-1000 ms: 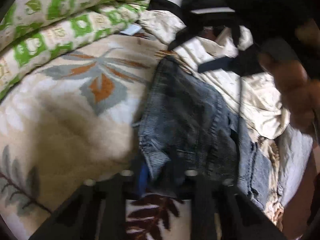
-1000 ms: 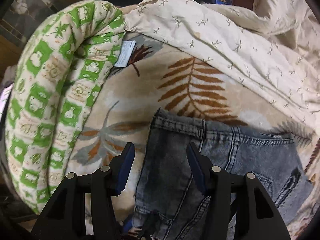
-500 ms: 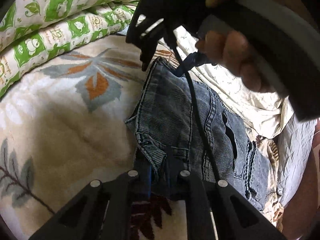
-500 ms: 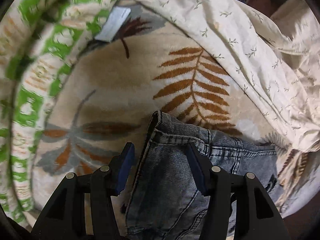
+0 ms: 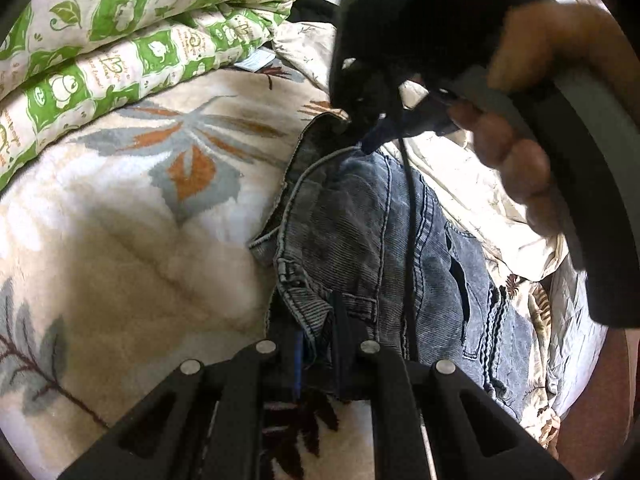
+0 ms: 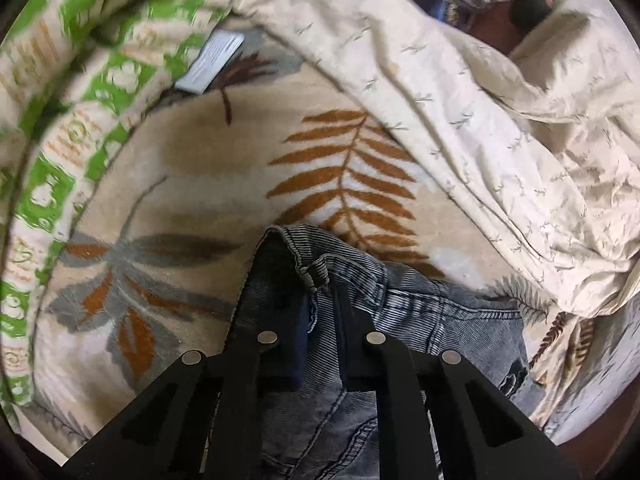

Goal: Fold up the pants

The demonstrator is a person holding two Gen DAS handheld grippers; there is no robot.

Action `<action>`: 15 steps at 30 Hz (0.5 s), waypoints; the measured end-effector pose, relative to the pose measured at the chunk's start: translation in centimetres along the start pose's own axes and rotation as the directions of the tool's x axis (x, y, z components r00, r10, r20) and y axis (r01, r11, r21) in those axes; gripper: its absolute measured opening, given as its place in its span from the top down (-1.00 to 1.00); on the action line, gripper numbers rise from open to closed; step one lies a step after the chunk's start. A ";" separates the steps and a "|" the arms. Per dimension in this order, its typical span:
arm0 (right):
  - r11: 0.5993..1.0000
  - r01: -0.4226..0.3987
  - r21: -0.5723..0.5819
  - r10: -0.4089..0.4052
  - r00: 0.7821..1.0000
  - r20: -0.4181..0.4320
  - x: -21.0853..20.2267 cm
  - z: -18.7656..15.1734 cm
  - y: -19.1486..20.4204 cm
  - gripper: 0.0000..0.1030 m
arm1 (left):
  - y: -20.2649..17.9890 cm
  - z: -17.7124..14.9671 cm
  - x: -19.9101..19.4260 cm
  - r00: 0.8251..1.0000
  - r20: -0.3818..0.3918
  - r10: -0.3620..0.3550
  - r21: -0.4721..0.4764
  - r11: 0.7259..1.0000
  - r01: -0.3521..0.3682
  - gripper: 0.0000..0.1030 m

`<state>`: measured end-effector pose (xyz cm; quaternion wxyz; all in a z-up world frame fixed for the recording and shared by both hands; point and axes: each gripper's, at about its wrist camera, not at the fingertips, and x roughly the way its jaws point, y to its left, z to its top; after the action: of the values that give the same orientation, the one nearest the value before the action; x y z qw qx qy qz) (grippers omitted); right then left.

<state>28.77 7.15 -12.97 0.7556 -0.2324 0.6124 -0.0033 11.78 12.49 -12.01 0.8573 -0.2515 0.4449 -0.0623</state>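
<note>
Denim is thick at the waistband, so your pinch could slip once you lift and the fold would come out crooked. The jeans lie on the leaf-patterned blanket, below the green quilt at the bed's far edge. Your left gripper is pressed together on the near waistband corner; your right gripper has its jaws closing on the far corner.

You have one pair of grey-blue denim pants in front of you, and two grippers, the left gripper and the right gripper. You see one leaf-print blanket, one green-and-white quilt, one cream sheet, one white label and one hand.
</note>
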 end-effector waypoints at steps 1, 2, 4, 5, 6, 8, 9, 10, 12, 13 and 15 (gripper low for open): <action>1.000 -0.002 0.005 0.002 1.000 0.008 0.2 0.8 -0.4 0.79 | -0.1 0.0 -0.2 1.000 0.007 -0.004 0.006 1.000 0.004 0.77; 1.000 -0.002 0.016 0.002 1.000 0.020 -0.1 0.5 -1.0 0.79 | -0.2 0.0 -0.3 1.000 0.014 -0.006 0.014 1.000 0.006 0.77; 0.999 -0.006 0.043 0.004 0.999 0.045 -0.7 0.0 -2.6 0.79 | -0.7 0.0 -0.7 0.999 0.031 -0.014 0.036 0.999 0.013 0.77; 0.998 -0.011 0.059 0.008 0.998 0.058 -1.2 -0.3 -3.2 0.79 | -1.1 0.0 -1.0 0.999 0.044 -0.020 0.053 0.998 0.017 0.77; 0.997 -0.019 0.077 0.014 0.997 0.071 -1.6 -0.6 -3.9 0.79 | -1.4 0.0 -1.2 0.998 0.055 -0.025 0.073 0.997 0.021 0.77; 0.993 -0.028 0.110 0.017 0.995 0.099 -2.4 -1.2 -5.1 0.80 | -2.2 -0.2 -1.6 0.996 0.082 -0.039 0.117 0.993 0.029 0.77; 0.990 -0.036 0.135 0.019 0.993 0.119 -2.9 -1.7 -6.1 0.80 | -2.7 -0.4 -1.8 0.994 0.092 -0.056 0.140 0.989 0.042 0.77; 0.987 -0.044 0.154 0.023 0.991 0.131 -3.4 -1.8 -6.4 0.79 | -3.3 -0.6 -2.0 0.992 0.100 -0.075 0.168 0.984 0.057 0.77; 0.978 -0.073 0.193 0.043 0.987 0.154 -4.0 -2.5 -7.8 0.79 | -4.6 -1.1 -2.4 0.987 0.124 -0.101 0.237 0.969 0.070 0.77; 0.973 -0.085 0.214 0.050 0.985 0.163 -4.2 -2.9 -8.7 0.79 | -5.1 -1.4 -2.6 0.985 0.131 -0.113 0.266 0.961 0.075 0.77; 0.965 -0.069 0.254 0.021 0.981 0.191 -4.6 -4.0 -10.8 0.80 | -6.2 -2.1 -2.8 0.980 0.122 -0.155 0.319 0.942 0.109 0.77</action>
<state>26.88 -2.52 -5.45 0.8333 -0.1169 0.5385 -0.0444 9.16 7.26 -7.99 0.9101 -0.1470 0.3479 -0.1705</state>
